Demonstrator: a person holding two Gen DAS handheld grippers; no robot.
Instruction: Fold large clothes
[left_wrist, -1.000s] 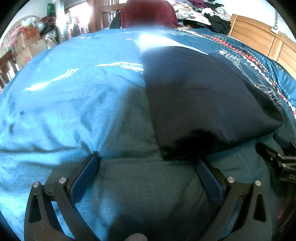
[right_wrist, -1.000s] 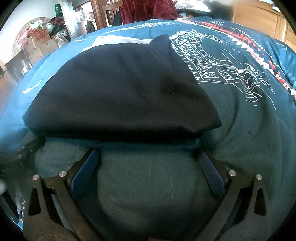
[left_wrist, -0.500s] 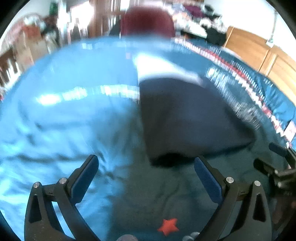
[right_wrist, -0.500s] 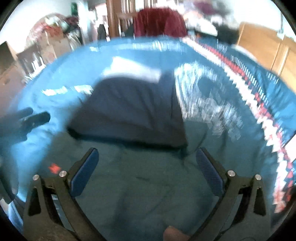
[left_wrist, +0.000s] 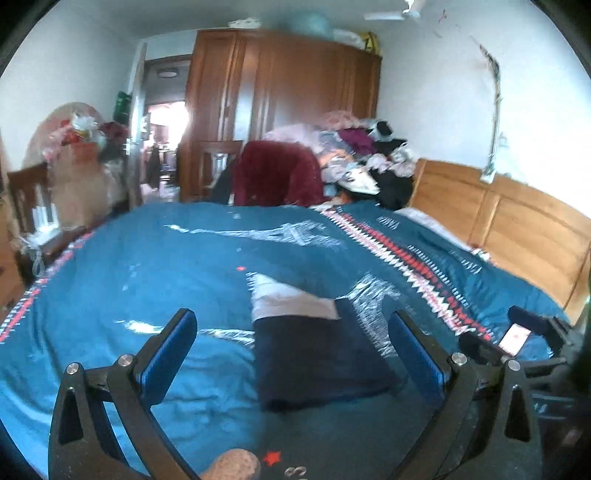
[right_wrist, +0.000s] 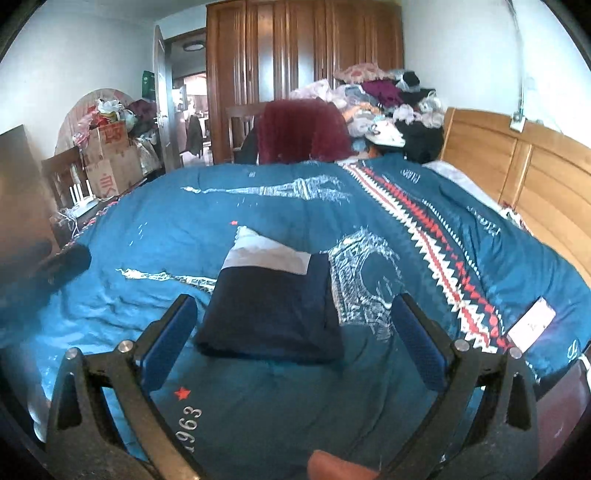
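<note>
A dark navy garment lies folded into a compact rectangle on the blue bedspread, with a white panel showing at its far end. My left gripper hovers open above the bed, the garment's near edge between and beyond its blue pads. My right gripper is also open and raised, holding nothing, with the garment just ahead. The right gripper shows at the right edge of the left wrist view.
A wooden headboard runs along the right. A heap of clothes and a dark red blanket over a chair stand past the bed's far side. A wardrobe, cardboard boxes and an open doorway lie beyond.
Both grippers have pulled back and lifted away from the folded garment, so it now looks smaller and the room shows. Both stayed open. The garment lies still.
</note>
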